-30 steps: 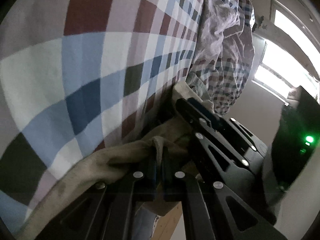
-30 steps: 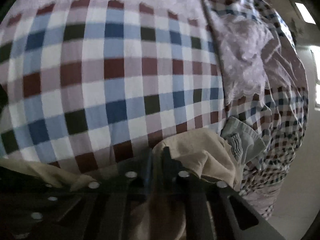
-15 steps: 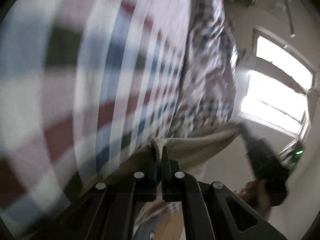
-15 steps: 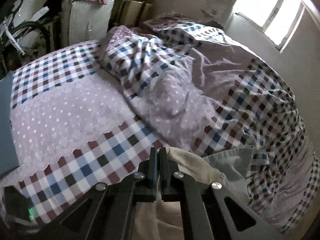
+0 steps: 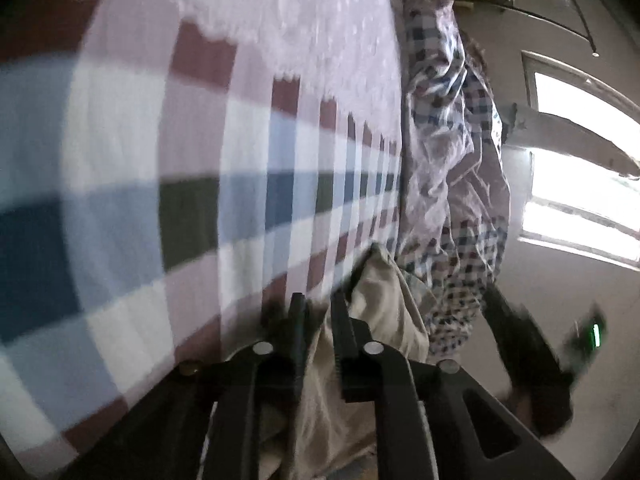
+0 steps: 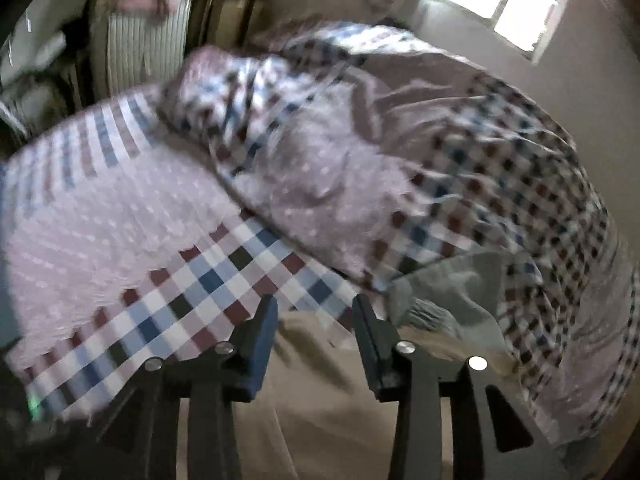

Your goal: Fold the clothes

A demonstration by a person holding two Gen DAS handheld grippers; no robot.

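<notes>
Over the checked bed [image 6: 208, 280], your right gripper [image 6: 316, 312] is opening wide above the beige garment [image 6: 320, 400]; your left gripper's [image 5: 318, 312] jaws are parting narrowly, cloth between them.

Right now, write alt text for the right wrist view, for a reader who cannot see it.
The right gripper, its jaws opening with nothing pinched between them, hangs over a beige garment lying on a bed with a checked sheet. A rumpled checked quilt fills the right side, a grey-blue garment lies at its edge, and a bright window shows behind.
</notes>
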